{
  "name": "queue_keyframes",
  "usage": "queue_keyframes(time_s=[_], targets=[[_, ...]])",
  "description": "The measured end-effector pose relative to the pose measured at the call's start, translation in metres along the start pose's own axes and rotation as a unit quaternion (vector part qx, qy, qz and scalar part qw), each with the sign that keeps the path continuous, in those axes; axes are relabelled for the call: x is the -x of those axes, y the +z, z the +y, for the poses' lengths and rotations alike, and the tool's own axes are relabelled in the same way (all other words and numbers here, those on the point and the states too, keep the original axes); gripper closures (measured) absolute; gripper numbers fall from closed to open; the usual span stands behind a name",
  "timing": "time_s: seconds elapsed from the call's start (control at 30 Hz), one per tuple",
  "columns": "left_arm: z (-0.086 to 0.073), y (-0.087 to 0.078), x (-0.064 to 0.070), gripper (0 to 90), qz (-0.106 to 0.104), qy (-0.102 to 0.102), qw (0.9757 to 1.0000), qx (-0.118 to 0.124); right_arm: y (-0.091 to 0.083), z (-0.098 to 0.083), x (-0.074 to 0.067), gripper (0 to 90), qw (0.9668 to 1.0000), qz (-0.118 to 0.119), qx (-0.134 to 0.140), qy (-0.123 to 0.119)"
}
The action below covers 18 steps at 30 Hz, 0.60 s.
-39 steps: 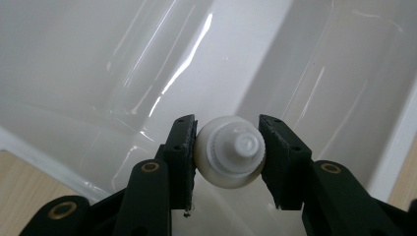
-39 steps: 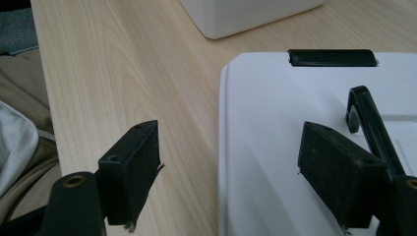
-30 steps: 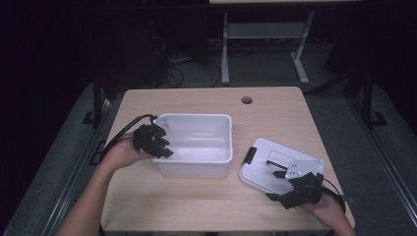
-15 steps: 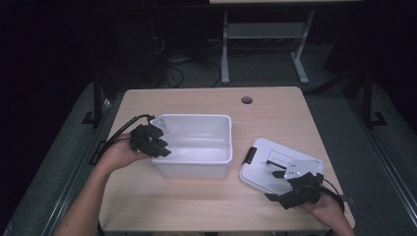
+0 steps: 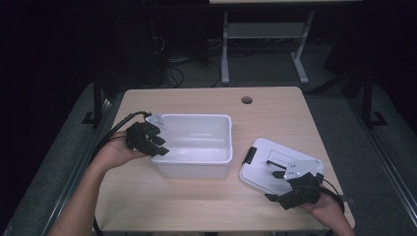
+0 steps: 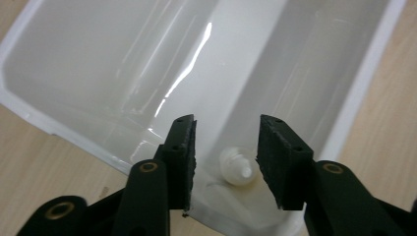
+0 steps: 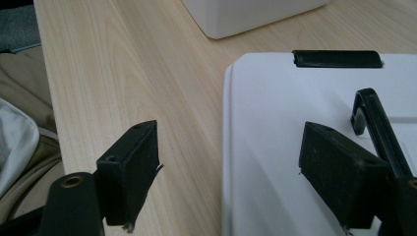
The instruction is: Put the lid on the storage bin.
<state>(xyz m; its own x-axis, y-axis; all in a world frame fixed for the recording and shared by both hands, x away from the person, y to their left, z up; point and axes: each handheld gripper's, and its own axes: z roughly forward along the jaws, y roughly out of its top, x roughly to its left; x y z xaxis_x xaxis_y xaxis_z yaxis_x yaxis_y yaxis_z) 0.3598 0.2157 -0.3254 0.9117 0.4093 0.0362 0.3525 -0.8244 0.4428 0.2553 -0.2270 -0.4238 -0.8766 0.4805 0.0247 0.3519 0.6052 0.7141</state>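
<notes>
On tabletop (image 5: 196, 201): bin (image 5: 195, 142) centre-left, lid (image 5: 275, 164) flat to its right.
Left gripper (image 6: 223, 152): jaws nearly closed, straddling bin's near-left wall, not pressing.
Right gripper (image 7: 228, 167): jaws wide, lid's edge between them, nearer arm for lid.

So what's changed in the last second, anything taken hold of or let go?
Very little. The left gripper has just been opening its jaws slightly, with the end rim of the white bin between them, not clamped. Bin, white lid and right gripper, open over the lid's edge, stayed where they were.
</notes>
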Motion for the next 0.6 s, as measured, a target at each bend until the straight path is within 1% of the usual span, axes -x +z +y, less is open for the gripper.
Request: queue_keyframes(time_s=[0.07, 0.23, 0.3, 0.4, 0.43, 0.5, 0.6], targets=[[-0.001, -0.002, 0.001, 57.4, 0.002, -0.003, 1.0, 0.0, 0.0, 0.0, 0.0, 22.5, 1.0, 0.0, 0.0, -0.001], [-0.002, -0.01, 0.003, 56.9, 0.004, 0.002, 1.0, 0.002, -0.001, 0.0, 0.0, 22.5, 1.0, -0.002, 0.001, -0.001], [-0.003, -0.014, 0.004, 56.1, 0.005, -0.001, 1.0, 0.005, 0.0, 0.0, 0.0, 22.5, 1.0, -0.001, 0.0, -0.001], [-0.003, -0.017, 0.006, 55.8, 0.009, 0.001, 0.9999, 0.007, 0.0, 0.0, 0.0, 22.5, 1.0, 0.0, -0.001, -0.001], [-0.004, -0.019, 0.007, 55.7, 0.009, 0.004, 0.9999, 0.007, 0.0, 0.0, 0.0, 22.5, 1.0, 0.0, 0.0, -0.002], [-0.005, -0.022, 0.008, 55.1, 0.01, 0.003, 0.9999, 0.007, 0.0, 0.0, 0.0, 22.5, 1.0, -0.002, 0.001, -0.004], [-0.007, -0.028, 0.01, 53.9, 0.01, 0.001, 0.9999, 0.008, -0.001, 0.0, 0.0, 22.5, 1.0, -0.002, 0.003, 0.002]])
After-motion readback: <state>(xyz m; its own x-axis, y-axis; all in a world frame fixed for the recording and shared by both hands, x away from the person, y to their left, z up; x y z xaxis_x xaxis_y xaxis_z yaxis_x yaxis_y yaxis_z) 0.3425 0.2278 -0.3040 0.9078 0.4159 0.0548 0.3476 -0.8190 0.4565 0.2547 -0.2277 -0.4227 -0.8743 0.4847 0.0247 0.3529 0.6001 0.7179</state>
